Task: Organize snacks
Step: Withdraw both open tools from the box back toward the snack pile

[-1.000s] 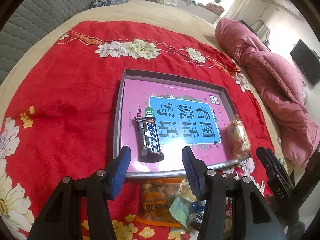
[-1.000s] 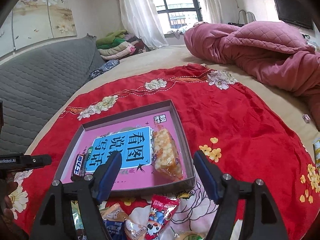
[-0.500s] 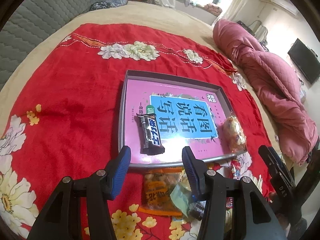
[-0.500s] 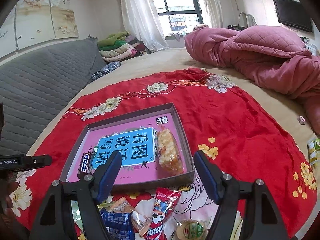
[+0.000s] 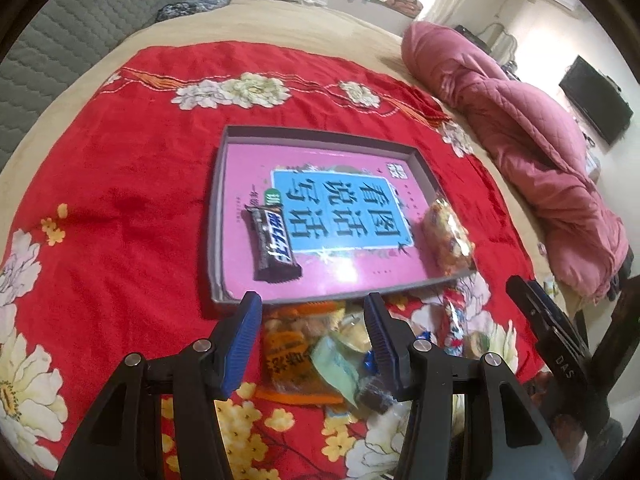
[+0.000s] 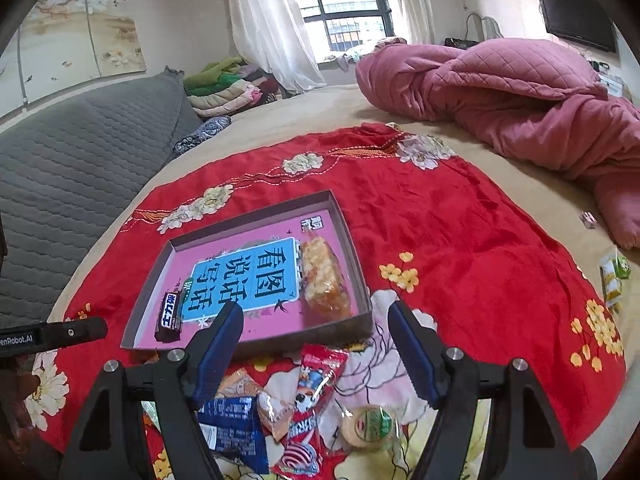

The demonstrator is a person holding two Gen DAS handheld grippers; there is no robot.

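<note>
Your left gripper (image 5: pixel 312 308) hangs with its jaws about half apart and nothing between them; the right gripper (image 6: pixel 316 320) is spread wider and is just as empty. Both hover over the loose pile of snacks (image 6: pixel 304 408) lying on the red blanket (image 5: pixel 120 208), just outside the near edge of the grey box (image 5: pixel 214 216).

Under your left jaws sit an orange packet (image 5: pixel 286 356) and a pale green wrapper (image 5: pixel 334 364); under your right are a blue packet (image 6: pixel 236 424), a red packet (image 6: pixel 310 396) and a round wrapped cake (image 6: pixel 370 426).

Inside the box, a dark chocolate bar (image 5: pixel 272 248) lies at the near left corner, and a clear-wrapped rice cake (image 6: pixel 324 280) runs along the right wall. The middle of the box is bare.

This looks like the pause between placements: two snacks are in, the pile is still out. Your next move calls for choosing one piece from the heap. The wrappers overlap, so drop onto a piece with free edges, such as the round cake, and close on it alone.
</note>
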